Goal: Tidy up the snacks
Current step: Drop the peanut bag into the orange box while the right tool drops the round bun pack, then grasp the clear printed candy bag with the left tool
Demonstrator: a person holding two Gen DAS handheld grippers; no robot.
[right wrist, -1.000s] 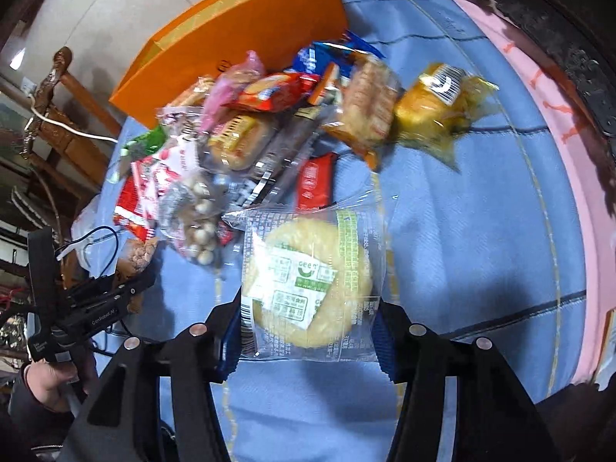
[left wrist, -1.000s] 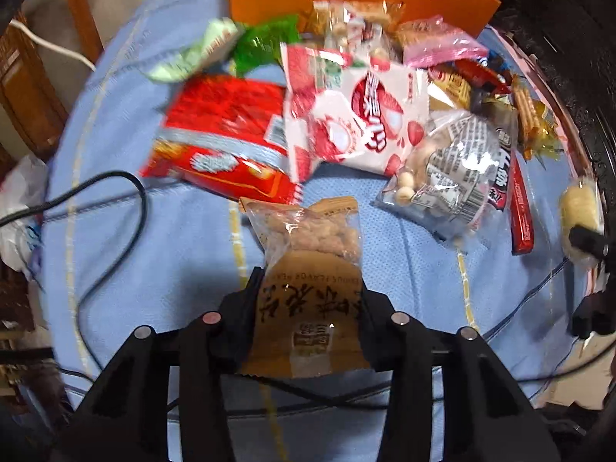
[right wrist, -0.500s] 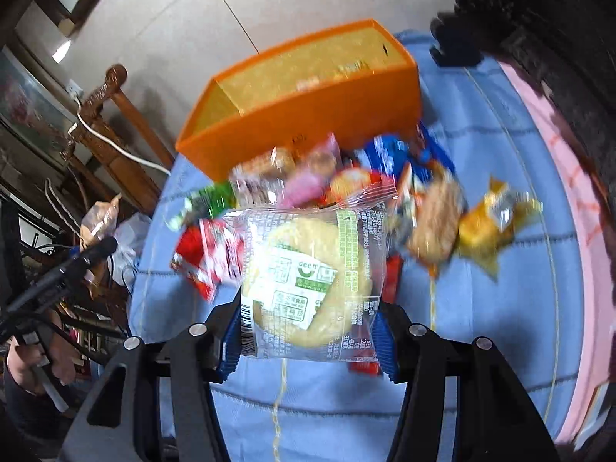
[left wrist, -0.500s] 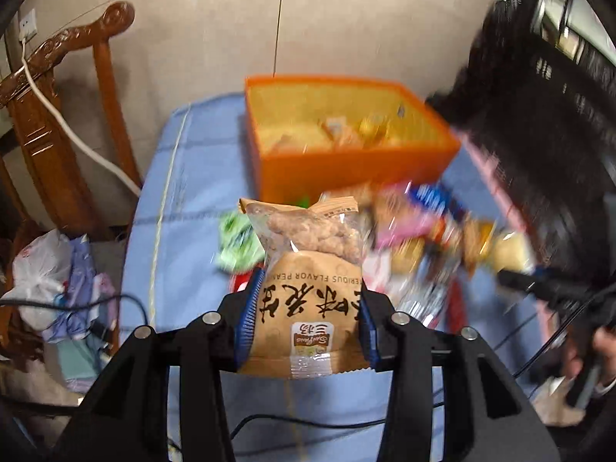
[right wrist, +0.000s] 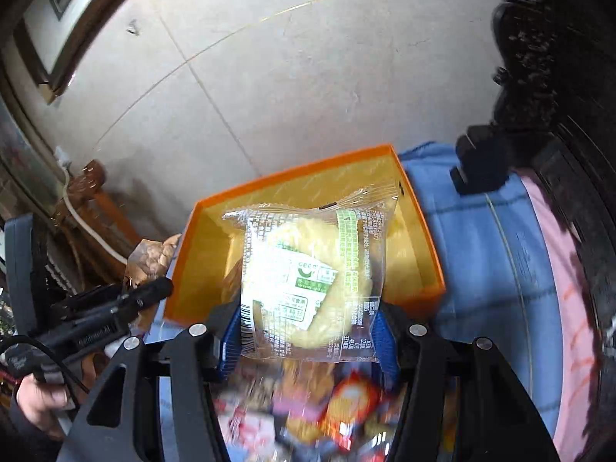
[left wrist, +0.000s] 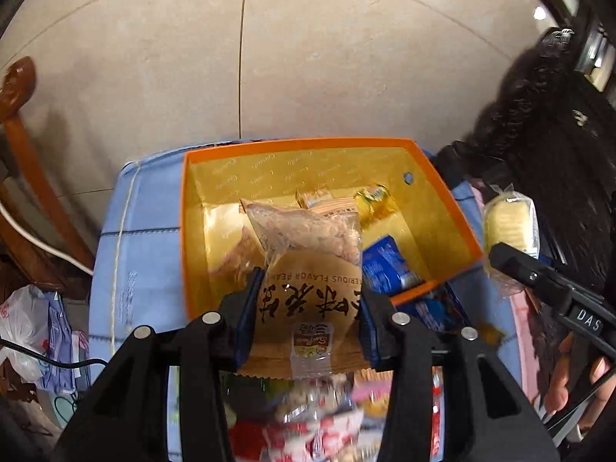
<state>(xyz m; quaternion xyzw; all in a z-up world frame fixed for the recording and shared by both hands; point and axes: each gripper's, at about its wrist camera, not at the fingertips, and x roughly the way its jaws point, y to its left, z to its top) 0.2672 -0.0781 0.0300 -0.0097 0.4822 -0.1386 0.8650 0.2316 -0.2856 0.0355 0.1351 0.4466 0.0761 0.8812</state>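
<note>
Orange box (left wrist: 292,145) fills mid-frame in both views. Left gripper (left wrist: 306,308) pinches the peanut bag (left wrist: 308,269) over its near wall; right gripper (right wrist: 304,325) clamps the cake pack (right wrist: 308,281) likewise. Judged best: move past the rim, then release low.

The left hand-held gripper (left wrist: 308,323) clamps a peanut packet (left wrist: 308,269) over the orange box (left wrist: 300,145); the right hand-held gripper (left wrist: 512,246) grips a yellow cake packet (left wrist: 508,223) alongside.

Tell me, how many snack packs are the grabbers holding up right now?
2. The left gripper clamps a brown peanut bag over the orange box. The right gripper clamps a clear-wrapped yellow cake above the same box.
</note>
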